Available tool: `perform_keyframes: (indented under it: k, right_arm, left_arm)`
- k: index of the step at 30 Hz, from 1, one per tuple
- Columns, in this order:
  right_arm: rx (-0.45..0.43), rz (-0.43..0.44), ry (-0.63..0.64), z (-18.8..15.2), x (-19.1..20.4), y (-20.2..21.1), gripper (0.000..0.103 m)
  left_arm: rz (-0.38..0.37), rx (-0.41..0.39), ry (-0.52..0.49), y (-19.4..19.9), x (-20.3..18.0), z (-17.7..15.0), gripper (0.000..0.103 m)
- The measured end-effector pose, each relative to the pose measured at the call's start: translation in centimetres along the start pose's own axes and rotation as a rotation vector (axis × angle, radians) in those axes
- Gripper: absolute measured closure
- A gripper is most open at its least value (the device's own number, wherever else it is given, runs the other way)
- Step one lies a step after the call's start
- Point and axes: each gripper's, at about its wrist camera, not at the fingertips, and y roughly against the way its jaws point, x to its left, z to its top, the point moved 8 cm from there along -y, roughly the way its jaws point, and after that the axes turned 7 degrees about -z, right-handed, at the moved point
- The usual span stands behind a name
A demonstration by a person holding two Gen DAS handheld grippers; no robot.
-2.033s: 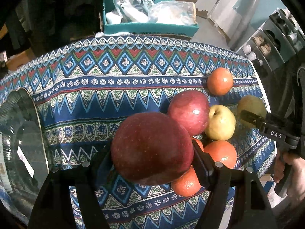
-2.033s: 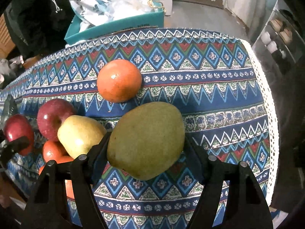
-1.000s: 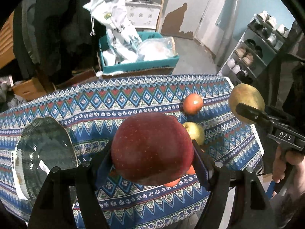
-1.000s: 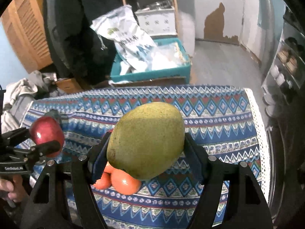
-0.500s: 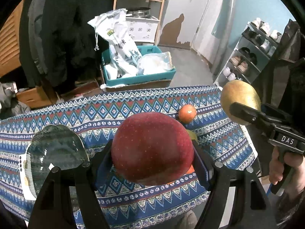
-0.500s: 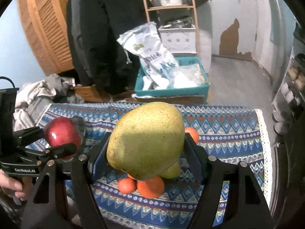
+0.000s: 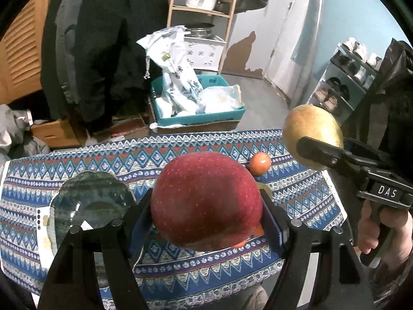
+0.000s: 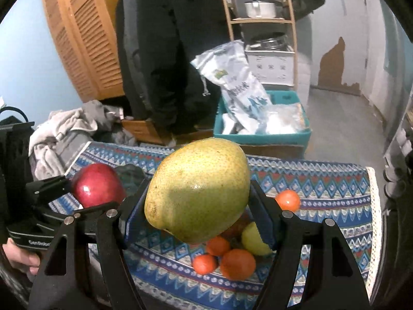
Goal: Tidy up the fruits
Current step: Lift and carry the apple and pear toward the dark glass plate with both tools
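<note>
Readable writing is scarce: white letters "DAS" sit on the black body of the right tongs (image 7: 313, 152) as seen from the left wrist, and "GenRobot" can be partly read on a band of the left tongs (image 8: 85, 201) in the right wrist view; the print on the white bag (image 8: 237, 87) in the teal crate (image 8: 260, 137) beyond the tabletop's far edge is too small to read; toward the tabletop's left edge lies a clear glass bowl (image 7: 87, 206) with a scalloped rim, empty, partly over a white card with dots; the left tongs (image 7: 206, 204) are clamped on a large red apple (image 7: 205, 200), deep red, glossy, finely speckled, raised above the tabletop (image 7: 77, 160), which wears a cloth of blue, red and white zigzag and diamond bands with a white lace border; near the front edge a cluster of fruit rests on the cloth: three small oranges (image 8: 237, 263) and a yellow apple (image 8: 254, 239), close together; a lone orange (image 8: 287, 200) lies apart toward the right edge; the right tongs (image 8: 197, 193) are closed on a big pear (image 8: 197, 191), yellow-green, freckled, rounded, also raised clear of the cloth; a hand (image 7: 384, 235) grips the right handle.
</note>
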Motion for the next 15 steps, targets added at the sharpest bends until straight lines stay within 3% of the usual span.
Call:
perform_keyframes:
  k: [15]
  right_arm:
    - [0.025, 0.087, 0.08, 1.5, 7.2, -2.8, 0.03]
  left_arm:
    - [0.058, -0.046, 0.081, 3.0, 5.7, -0.5, 0.026]
